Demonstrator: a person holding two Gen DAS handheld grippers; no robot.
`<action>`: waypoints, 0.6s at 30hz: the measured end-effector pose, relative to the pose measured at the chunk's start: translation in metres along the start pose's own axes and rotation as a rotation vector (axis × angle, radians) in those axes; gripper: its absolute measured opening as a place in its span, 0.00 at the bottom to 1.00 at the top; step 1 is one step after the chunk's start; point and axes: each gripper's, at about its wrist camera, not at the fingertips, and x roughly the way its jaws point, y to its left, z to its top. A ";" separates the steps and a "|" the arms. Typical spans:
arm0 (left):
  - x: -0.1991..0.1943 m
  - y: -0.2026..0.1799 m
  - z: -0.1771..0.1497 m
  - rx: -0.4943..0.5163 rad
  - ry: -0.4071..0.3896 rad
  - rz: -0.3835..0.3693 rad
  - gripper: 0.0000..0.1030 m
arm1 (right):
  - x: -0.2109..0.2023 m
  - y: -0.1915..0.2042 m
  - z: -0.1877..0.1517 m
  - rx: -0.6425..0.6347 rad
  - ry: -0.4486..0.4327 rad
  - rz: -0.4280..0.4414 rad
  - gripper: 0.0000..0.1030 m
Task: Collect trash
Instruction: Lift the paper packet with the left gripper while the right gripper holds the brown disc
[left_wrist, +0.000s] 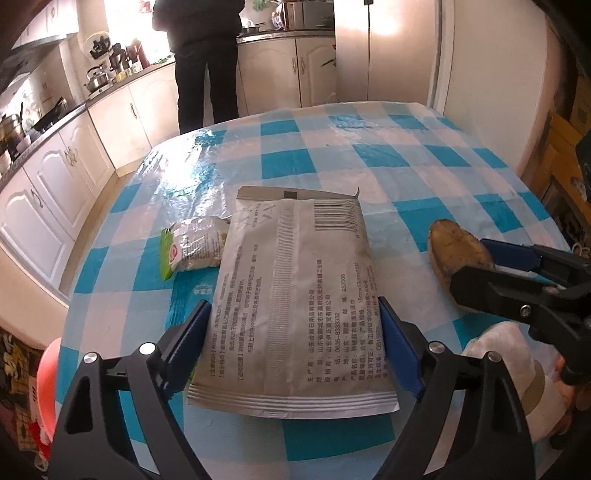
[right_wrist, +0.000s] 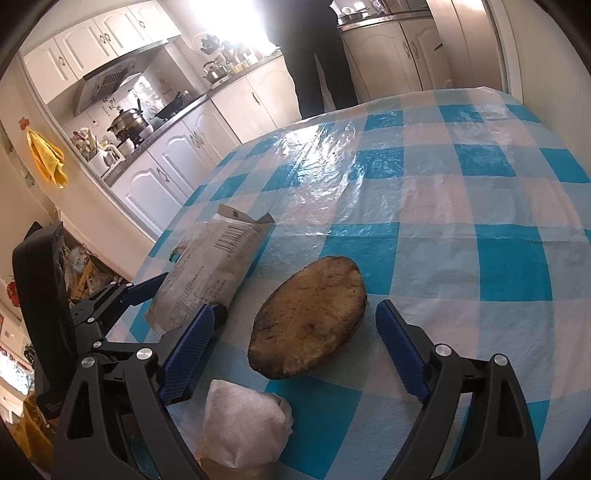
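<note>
grey printed pouch (left_wrist: 299, 310) lies flat on the checked tablecloth (left_wrist: 406, 177), text side up. my left gripper (left_wrist: 295, 350) straddles its near end, blue pads at both edges, jaws spread, not yet squeezing as far as i can tell; i read it as lined up for an edge pinch. the brown peel-like scrap (right_wrist: 308, 317) sits just right of the pouch, between the spread fingers of my right gripper (right_wrist: 295, 349), no contact seen, so a second grab is staged. the crumpled white tissue (right_wrist: 243, 428) is near the table edge under the right gripper. the small green snack wrapper (left_wrist: 194, 247) is left of the pouch, partly tucked behind it. count: four trash items, one of each, none lifted. one person (left_wrist: 205, 55) stands at the counter behind.
</note>
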 end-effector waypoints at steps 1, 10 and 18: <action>-0.001 0.001 0.000 -0.004 -0.002 -0.004 0.84 | 0.000 0.000 0.000 -0.002 0.001 -0.003 0.86; -0.013 0.012 -0.006 -0.042 -0.025 -0.026 0.83 | 0.003 0.006 0.002 -0.033 0.013 -0.044 0.86; -0.037 0.028 -0.011 -0.078 -0.068 -0.031 0.84 | 0.006 0.011 0.003 -0.061 0.019 -0.110 0.78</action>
